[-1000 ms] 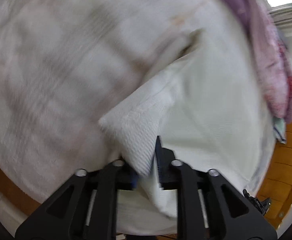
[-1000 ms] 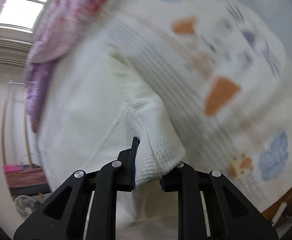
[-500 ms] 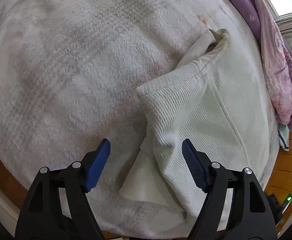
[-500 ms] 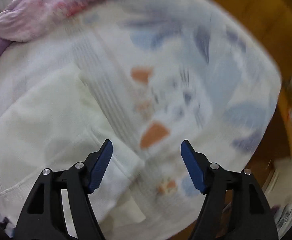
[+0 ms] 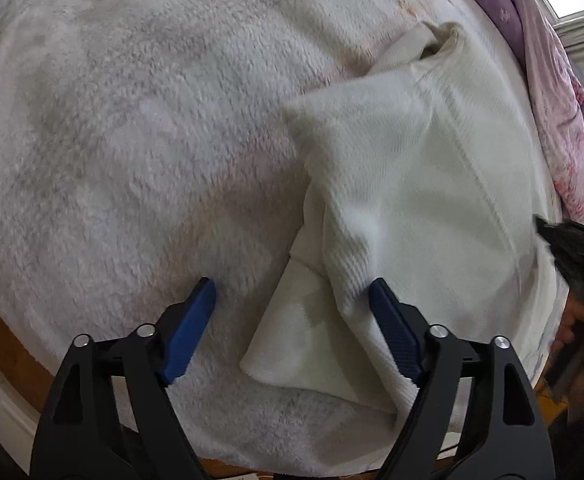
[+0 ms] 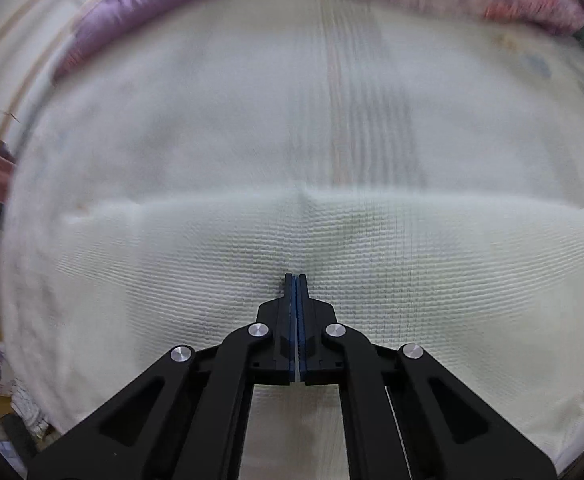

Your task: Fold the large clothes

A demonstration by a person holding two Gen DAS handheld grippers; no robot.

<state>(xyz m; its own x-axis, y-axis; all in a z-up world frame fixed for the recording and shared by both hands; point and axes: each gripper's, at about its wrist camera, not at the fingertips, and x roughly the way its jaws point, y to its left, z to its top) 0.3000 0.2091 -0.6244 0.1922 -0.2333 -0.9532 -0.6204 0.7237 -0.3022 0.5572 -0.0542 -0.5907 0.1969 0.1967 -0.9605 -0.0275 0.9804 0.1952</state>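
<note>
A cream waffle-knit garment [image 5: 419, 184] lies folded on a white fleece blanket [image 5: 132, 128], its collar at the far end and a sleeve cuff near me. My left gripper [image 5: 292, 312] is open and empty, its blue pads either side of the cuff. In the right wrist view the same garment [image 6: 371, 248] fills the lower half. My right gripper [image 6: 295, 280] is shut, its tips resting against the knit fabric with nothing visibly pinched between them. The view is blurred.
A purple and pink quilt [image 5: 551, 92] is bunched along the far edge of the bed; it also shows in the right wrist view [image 6: 140, 20]. The other gripper's dark body [image 5: 579, 256] sits at the right edge. Wooden floor [image 5: 0, 344] lies beyond the blanket's near edge.
Both grippers let go of the garment, which now lies folded on the blanket. The left gripper stays open. The right gripper opened, then shut and swung to face the garment.
</note>
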